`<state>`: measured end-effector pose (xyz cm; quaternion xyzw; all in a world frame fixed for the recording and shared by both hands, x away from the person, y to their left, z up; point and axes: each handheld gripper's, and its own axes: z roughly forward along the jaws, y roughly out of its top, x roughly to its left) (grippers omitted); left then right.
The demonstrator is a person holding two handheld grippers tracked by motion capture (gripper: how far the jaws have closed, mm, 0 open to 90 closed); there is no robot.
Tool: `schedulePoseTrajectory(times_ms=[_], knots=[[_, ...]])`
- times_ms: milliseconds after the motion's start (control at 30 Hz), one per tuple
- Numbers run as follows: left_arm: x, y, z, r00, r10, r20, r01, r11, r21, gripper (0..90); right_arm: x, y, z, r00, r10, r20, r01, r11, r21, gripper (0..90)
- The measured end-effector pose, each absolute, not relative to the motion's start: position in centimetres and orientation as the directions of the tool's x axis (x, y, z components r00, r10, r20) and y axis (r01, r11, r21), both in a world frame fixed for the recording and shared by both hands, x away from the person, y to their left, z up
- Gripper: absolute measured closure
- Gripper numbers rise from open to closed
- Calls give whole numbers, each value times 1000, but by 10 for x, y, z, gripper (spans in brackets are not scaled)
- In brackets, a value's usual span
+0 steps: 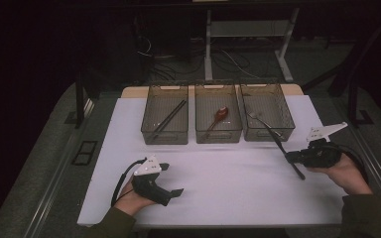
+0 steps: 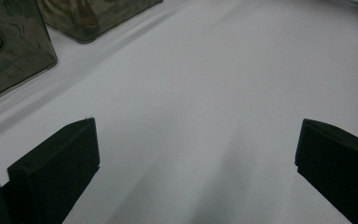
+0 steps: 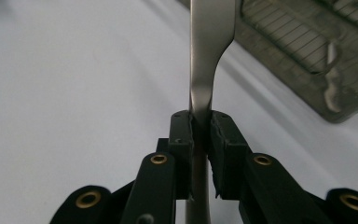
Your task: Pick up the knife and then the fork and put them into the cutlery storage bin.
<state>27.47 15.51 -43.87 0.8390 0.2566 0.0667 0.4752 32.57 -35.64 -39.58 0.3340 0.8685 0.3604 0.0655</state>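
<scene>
The right tool is pinching a long metal utensil by its handle. In the right gripper view the jaws are pressed against both sides of the flat silver shaft, which passes upward between the pads and widens beyond them. In the high view the utensil runs diagonally: its lower end projects below the tool toward the person, over the white bench, and its upper end reaches over the front wall of the right basket. What kind of utensil it is cannot be told from its far end. The right hand carries the tool at the right edge of the bench, just in front of that basket.

The left tool sits near the front left of the bench, held by the left hand. Its jaws are spread wide, with only bare bench surface between them in the left gripper view. It is well apart from the utensil.

Three mesh baskets stand in a row at the back of the bench. The left basket holds dark chopsticks. The middle basket holds a red spoon. The right basket holds a silver fork.

No brand, label or writing can be read on the tools, the baskets or the utensil.
</scene>
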Motion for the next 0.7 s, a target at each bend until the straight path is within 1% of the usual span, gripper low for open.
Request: schedulePoseTrajectory(times_ms=[133,200,300,700], knots=[[275,155,-439,859,494,-131,367,-417,831,0,324,-363,-393,-746,648,154,543,459,703,804],[274,155,-438,862,491,-127,361,-419,833,0,323,-364,-392,-734,664,143,539,442,717,804],[275,155,-439,858,496,-133,369,-415,832,0,323,-367,-390,-715,681,156,546,406,733,804],[275,156,-438,857,498,-129,367,-417,832,0,326,-375,-379,-664,729,168,522,290,802,805]])
